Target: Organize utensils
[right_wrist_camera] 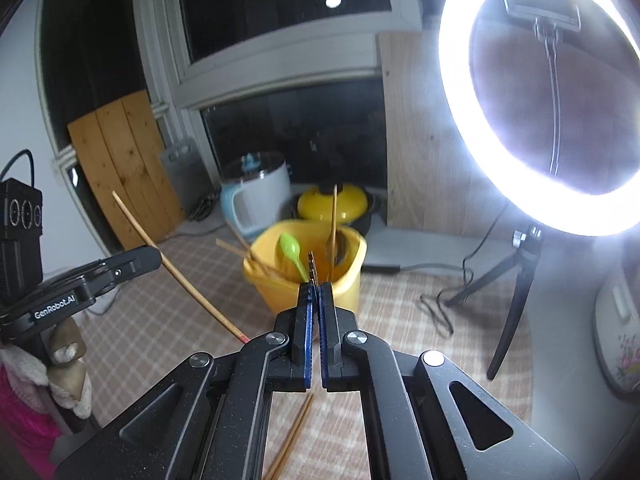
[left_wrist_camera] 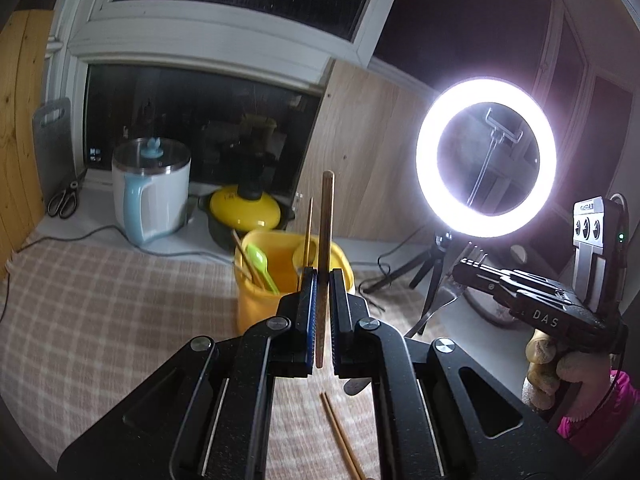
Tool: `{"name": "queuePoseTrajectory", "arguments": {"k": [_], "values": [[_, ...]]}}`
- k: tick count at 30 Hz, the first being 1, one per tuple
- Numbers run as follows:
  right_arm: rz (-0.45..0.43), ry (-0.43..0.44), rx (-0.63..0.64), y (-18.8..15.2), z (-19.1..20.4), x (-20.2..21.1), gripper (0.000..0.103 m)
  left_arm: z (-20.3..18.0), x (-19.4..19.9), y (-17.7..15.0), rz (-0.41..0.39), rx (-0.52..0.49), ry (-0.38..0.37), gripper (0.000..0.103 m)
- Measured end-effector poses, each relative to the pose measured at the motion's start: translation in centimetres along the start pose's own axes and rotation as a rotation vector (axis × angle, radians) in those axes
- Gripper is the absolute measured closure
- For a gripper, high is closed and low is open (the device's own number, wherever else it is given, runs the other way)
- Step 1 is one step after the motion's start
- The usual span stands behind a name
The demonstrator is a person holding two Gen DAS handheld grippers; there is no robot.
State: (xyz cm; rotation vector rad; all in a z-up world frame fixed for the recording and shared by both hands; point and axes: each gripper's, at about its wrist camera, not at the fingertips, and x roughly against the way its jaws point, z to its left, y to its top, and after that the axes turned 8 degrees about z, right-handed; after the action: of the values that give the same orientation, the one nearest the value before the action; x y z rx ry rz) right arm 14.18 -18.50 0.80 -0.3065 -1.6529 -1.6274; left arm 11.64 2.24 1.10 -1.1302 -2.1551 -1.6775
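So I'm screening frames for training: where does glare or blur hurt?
Left wrist view: the white ring light blooms at right, and the yellow plastic bucket is slightly soft. Right wrist view: the ring light blows out the upper right; fisheye bends the window frame.

Yellow bin [left_wrist_camera: 256,304], (perhaps beige) checked cloth [left_wrist_camera: 100,300]

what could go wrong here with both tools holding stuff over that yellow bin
1. The left tool pinches a long wooden stick low down, so it could swivel or slip before reaching the yellow bin.
2. The right tool grips a fork near its tines; the hanging handle might snag the bin's rim.
3. The bin already holds a green spoon and chopsticks, so new pieces may jam.
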Motion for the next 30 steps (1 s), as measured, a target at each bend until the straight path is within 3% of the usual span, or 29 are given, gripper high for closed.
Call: {"name": "queuePoseTrajectory", "arguments": {"k": [17,30], "values": [[-0.089,-0.07,0.023,4.5,-0.8,-0.1,0.102,0.6,0.6,5.1,-0.127,-0.011,0.027,0.1],[-0.113,-0.128,0.005,6.5,-1.6,-2.2,0.102,1.7,-3.0,6.5,-0.094,-0.024,0.065,0.099]]}}
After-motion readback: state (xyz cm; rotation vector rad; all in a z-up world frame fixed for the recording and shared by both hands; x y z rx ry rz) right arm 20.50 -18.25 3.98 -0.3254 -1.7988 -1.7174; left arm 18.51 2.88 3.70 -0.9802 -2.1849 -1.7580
